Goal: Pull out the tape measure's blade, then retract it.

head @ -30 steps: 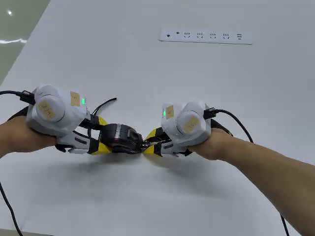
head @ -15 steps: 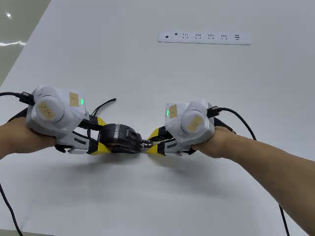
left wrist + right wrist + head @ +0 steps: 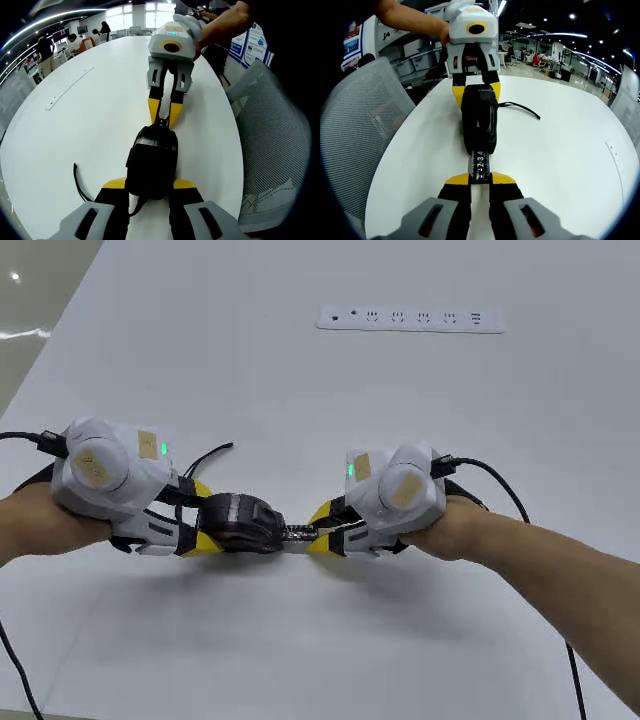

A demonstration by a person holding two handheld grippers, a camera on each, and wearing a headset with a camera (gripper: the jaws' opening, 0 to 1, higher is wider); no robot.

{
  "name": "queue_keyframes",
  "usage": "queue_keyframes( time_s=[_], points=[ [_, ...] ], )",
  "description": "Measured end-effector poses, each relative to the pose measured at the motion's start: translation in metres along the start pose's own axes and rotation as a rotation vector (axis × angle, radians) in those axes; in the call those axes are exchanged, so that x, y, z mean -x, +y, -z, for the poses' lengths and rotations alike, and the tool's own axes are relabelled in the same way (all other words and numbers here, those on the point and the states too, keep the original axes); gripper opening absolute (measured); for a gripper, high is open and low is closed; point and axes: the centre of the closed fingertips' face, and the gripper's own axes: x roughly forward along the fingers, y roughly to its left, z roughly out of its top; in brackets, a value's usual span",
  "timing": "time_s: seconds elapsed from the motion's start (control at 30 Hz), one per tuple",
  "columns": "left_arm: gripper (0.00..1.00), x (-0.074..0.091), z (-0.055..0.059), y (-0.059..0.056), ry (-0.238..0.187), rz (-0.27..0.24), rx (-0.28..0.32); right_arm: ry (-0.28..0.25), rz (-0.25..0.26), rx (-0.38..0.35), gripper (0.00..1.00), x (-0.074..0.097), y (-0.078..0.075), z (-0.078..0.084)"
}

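A black tape measure (image 3: 240,522) lies on the white table (image 3: 300,380) between the two grippers. My left gripper (image 3: 205,526) is shut on its case (image 3: 152,162), yellow pads on both sides. A short stretch of blade (image 3: 480,164) with printed numbers runs out of the case (image 3: 479,120) toward me. My right gripper (image 3: 480,179) is shut on the blade's end, and in the head view it sits at the right (image 3: 318,537) of the case. The blade (image 3: 298,534) spans the small gap between case and right gripper. A black wrist strap (image 3: 205,455) trails behind the case.
A white power strip (image 3: 410,318) lies at the far side of the table. Black cables (image 3: 500,495) run from both grippers. A mesh chair (image 3: 270,150) stands past the table's edge. People sit at desks far off in the room.
My right gripper has moved to the right, away from the case, drawing a short length of blade out. The left gripper and case have stayed put.
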Motion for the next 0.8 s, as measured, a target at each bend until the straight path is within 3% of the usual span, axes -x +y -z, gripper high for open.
queue_keyframes(
  time_s=[0.8],
  points=[
    [0.27, 0.001, 0.0, 0.0, 0.002, 0.006, 0.006, -0.005, 0.006, 0.007, 0.11, 0.018, 0.001, 0.011]
  ],
)
